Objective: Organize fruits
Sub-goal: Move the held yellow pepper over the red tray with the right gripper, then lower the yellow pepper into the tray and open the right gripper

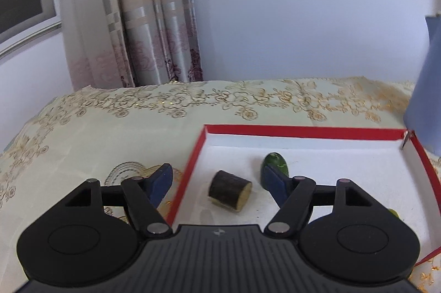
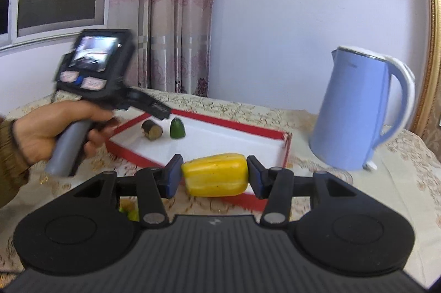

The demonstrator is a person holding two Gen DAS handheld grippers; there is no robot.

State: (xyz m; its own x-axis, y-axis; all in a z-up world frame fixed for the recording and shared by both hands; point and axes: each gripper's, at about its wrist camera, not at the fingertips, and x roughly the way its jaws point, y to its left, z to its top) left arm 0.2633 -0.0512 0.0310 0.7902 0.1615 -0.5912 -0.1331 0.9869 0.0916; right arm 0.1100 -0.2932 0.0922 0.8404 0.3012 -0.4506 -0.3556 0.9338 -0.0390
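Right wrist view showed the right hand-held gripper (image 2: 214,178) pinching a yellow fruit (image 2: 216,178) endwise just before the red tray (image 2: 193,118). It looked light, smooth, likely slippery; the left hand-held gripper (image 1: 217,184) gaped, empty.

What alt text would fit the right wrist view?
The right tool grips a yellow fruit before a red-rimmed tray holding a brown log piece and green fruit; a blue kettle stands right.
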